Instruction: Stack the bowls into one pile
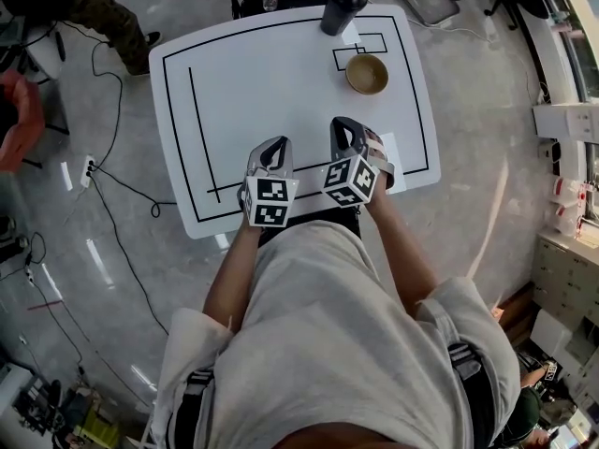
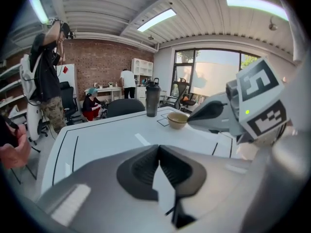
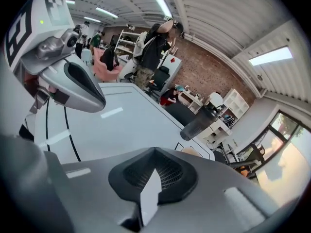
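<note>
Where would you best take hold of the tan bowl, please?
I'd pinch the bowl at its near rim, one jaw inside, one outside, coming from above: it stands upright, mouth open, and the bottle stands close behind it.

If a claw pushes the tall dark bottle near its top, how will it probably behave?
The bottle is tall, narrow and upright, so a high push would probably tip it rather than slide it. It looks rigid, so it should not deform. It stands by the far edge of the table, close to the bowl, so a fall might hit the bowl.
</note>
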`<move>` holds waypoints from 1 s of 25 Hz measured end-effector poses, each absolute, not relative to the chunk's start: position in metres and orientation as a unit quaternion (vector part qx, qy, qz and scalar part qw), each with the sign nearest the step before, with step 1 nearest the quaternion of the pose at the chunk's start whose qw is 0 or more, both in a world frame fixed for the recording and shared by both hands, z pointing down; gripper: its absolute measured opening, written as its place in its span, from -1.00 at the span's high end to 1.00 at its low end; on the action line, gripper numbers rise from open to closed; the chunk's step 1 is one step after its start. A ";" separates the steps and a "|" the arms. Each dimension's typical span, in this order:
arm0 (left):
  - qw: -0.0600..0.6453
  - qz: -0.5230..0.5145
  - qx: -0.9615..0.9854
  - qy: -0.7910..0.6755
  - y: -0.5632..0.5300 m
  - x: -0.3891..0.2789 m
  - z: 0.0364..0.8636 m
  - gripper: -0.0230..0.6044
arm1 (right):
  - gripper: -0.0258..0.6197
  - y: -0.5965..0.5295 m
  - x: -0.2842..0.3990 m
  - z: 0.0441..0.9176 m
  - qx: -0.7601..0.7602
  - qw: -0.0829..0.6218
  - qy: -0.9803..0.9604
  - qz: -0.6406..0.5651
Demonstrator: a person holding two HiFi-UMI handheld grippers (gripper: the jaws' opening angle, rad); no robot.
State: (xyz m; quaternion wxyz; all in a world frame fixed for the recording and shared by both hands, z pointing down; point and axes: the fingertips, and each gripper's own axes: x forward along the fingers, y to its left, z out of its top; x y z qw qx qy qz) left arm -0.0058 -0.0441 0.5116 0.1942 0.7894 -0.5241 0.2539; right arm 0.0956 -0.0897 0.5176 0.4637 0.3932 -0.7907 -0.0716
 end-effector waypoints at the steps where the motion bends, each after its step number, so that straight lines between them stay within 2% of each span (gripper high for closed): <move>1: 0.183 0.248 0.790 -0.529 -0.039 -0.012 0.506 0.92 | 0.92 -0.082 0.092 0.512 0.407 0.443 -0.796 -0.059; 4: 0.152 0.228 0.791 -0.547 -0.024 -0.036 0.488 0.92 | 0.92 -0.060 0.090 0.492 0.455 0.376 -0.807 -0.022; 9: 0.160 0.188 0.784 -0.570 0.003 -0.057 0.465 0.92 | 0.92 -0.022 0.093 0.452 0.506 0.282 -0.815 0.008; 16: 0.150 0.136 0.786 -0.584 0.030 -0.023 0.424 0.92 | 0.92 0.005 0.107 0.408 0.513 0.188 -0.837 0.037; 20: 0.122 0.116 0.791 -0.589 0.049 -0.003 0.394 0.92 | 0.92 0.022 0.123 0.376 0.516 0.132 -0.846 0.035; 25: 0.104 0.099 0.787 -0.600 0.075 0.014 0.372 0.92 | 0.92 0.048 0.141 0.357 0.523 0.103 -0.846 0.023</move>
